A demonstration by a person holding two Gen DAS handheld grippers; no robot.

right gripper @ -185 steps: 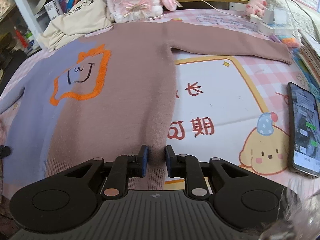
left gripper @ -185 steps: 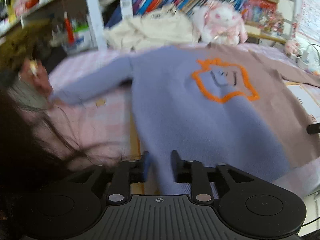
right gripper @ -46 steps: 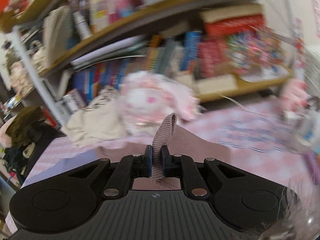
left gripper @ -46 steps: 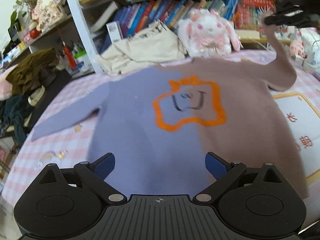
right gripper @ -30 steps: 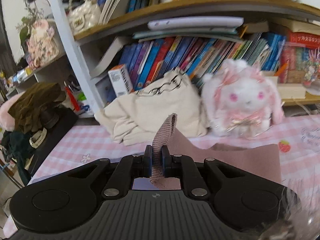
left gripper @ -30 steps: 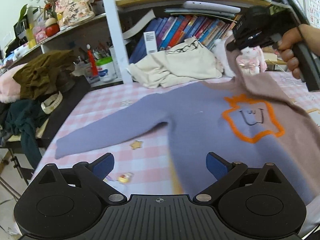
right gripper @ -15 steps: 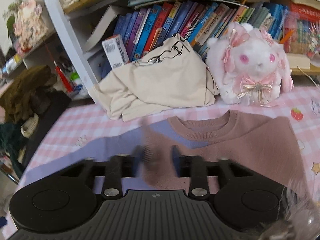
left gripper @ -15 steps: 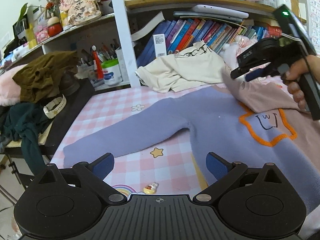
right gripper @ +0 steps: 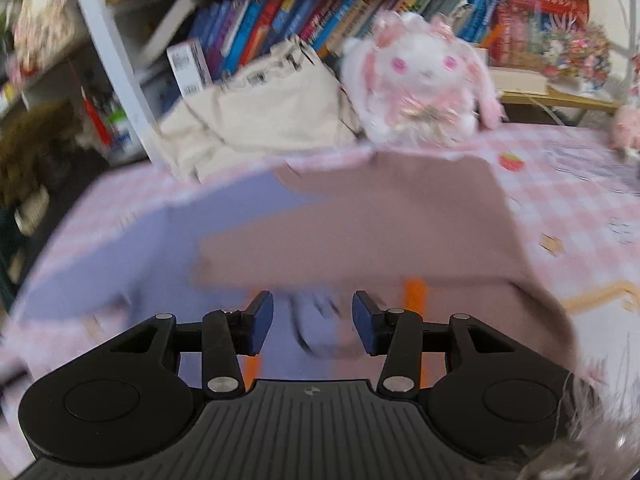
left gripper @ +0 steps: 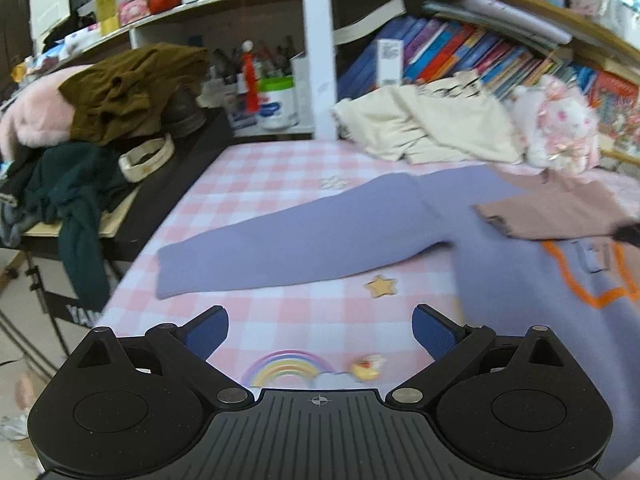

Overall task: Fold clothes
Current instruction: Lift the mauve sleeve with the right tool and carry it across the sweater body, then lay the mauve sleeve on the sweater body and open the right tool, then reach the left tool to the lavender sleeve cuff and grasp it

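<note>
Sweater (left gripper: 500, 264), half lilac and half dusty pink, lies flat on a pink-checked counter (left gripper: 280, 312) and fills the right side of the left wrist view. Nearest the lens, the left gripper (left gripper: 320, 330) hangs with its blue-padded jaws spread wide and nothing between them, over a printed rainbow (left gripper: 286, 368) and a small yellow star (left gripper: 381, 286). Just beyond, the sweater's lilac sleeve (left gripper: 288, 240) stretches toward the left of the frame, flat on the checks. Its pink sleeve (left gripper: 556, 214) is folded across the chest, its cuff lying on the lilac half above the orange outlined motif (left gripper: 588, 272).

In the right wrist view, blurred by motion, the right gripper (right gripper: 313, 328) is low over the sweater's front with its jaws parted and empty, the folded pink sleeve (right gripper: 352, 236) lying released just past the tips.

Farther back, at the counter's far edge, a crumpled cream garment (left gripper: 432, 124) sits beside a white-and-pink plush rabbit (right gripper: 424, 80). Behind them a shelf holds a row of books (right gripper: 304, 16). At the left of the left wrist view, a heap of olive and dark green clothes (left gripper: 100, 128) rests on a black side table.
</note>
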